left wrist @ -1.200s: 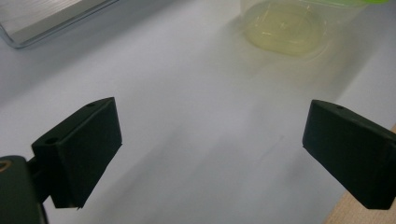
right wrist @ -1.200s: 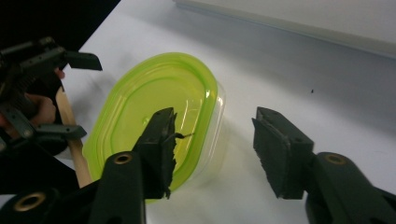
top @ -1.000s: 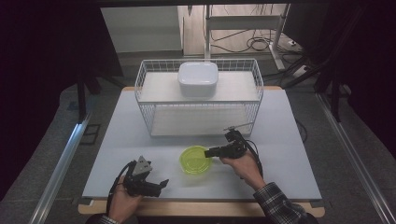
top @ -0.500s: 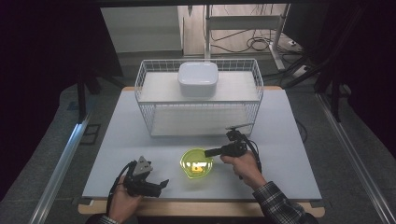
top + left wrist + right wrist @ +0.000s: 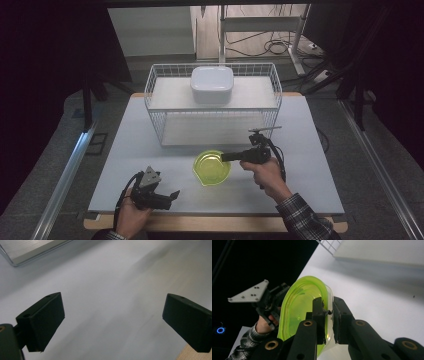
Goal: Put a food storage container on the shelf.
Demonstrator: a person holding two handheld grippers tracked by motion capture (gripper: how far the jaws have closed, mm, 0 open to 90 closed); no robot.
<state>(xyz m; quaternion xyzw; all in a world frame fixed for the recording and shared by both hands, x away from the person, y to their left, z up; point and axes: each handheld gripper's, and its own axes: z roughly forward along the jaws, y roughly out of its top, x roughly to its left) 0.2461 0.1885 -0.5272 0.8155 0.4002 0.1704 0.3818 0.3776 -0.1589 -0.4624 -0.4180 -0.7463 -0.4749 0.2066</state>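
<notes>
right gripper (image 5: 226,157) has its jaws just closed on the rim of the green bowl (image 5: 212,168), tipped up near the desk (image 5: 150,150) front, just before the wire basket (image 5: 215,107); left gripper (image 5: 172,195) sits wide open with nothing in it

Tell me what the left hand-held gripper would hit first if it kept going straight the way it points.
Probably nothing soon: the left hand-held gripper faces bare white table; the metal-edged thing lies off to the side.
</notes>
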